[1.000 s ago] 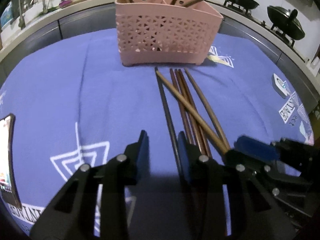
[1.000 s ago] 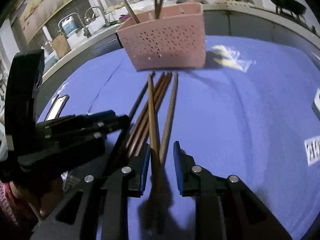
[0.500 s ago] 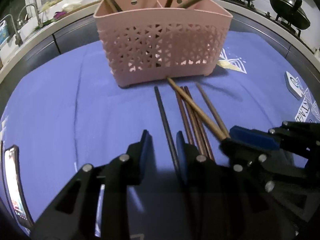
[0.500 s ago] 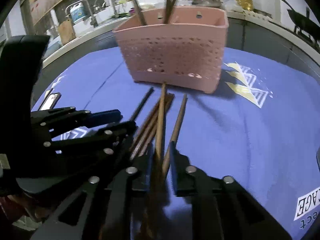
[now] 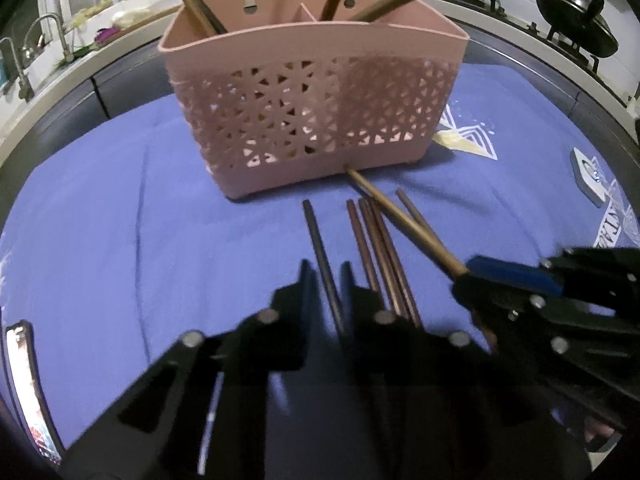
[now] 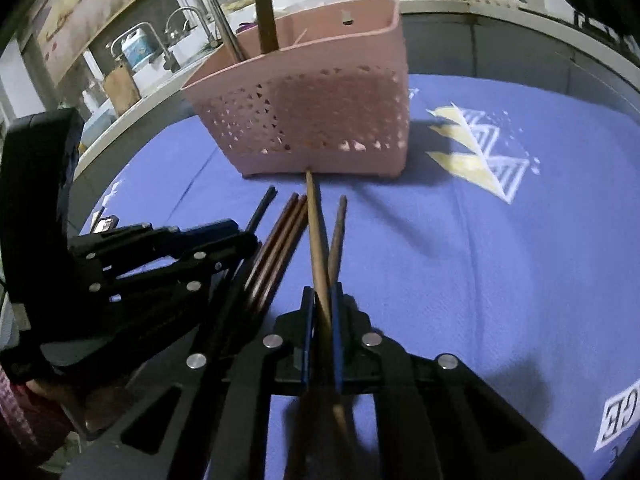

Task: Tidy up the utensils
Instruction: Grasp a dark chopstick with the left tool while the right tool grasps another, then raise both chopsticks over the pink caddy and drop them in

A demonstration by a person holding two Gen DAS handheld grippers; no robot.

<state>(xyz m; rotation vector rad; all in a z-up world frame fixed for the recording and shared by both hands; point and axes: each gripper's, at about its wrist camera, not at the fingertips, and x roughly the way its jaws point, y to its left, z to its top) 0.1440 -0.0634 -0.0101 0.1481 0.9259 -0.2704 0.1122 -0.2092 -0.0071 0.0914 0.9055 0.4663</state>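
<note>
A pink perforated basket (image 5: 320,92) (image 6: 312,120) stands on the blue cloth (image 5: 120,220) with several utensil handles in it. Several chopsticks lie in front of it. My left gripper (image 5: 328,276) (image 6: 248,240) is closing on the dark chopstick (image 5: 316,236) (image 6: 262,208), its pads nearly against it. My right gripper (image 6: 322,300) (image 5: 464,276) is closing too, pads pressed on the light brown chopstick (image 6: 314,232) (image 5: 400,220), whose far tip touches the basket's base. A second brown chopstick (image 6: 339,224) runs close beside it. Reddish chopsticks (image 5: 376,248) lie between the grippers.
A phone (image 5: 24,380) lies at the cloth's left edge and a small white block (image 5: 588,176) at its right edge. Behind the counter are a sink tap (image 5: 60,36) on the left and black pans (image 5: 576,28) on the right.
Both grippers slid along the chopsticks toward the basket, which now looms larger. Both pairs of jaws narrowed, the right onto the light brown chopstick, the left around the dark one.
</note>
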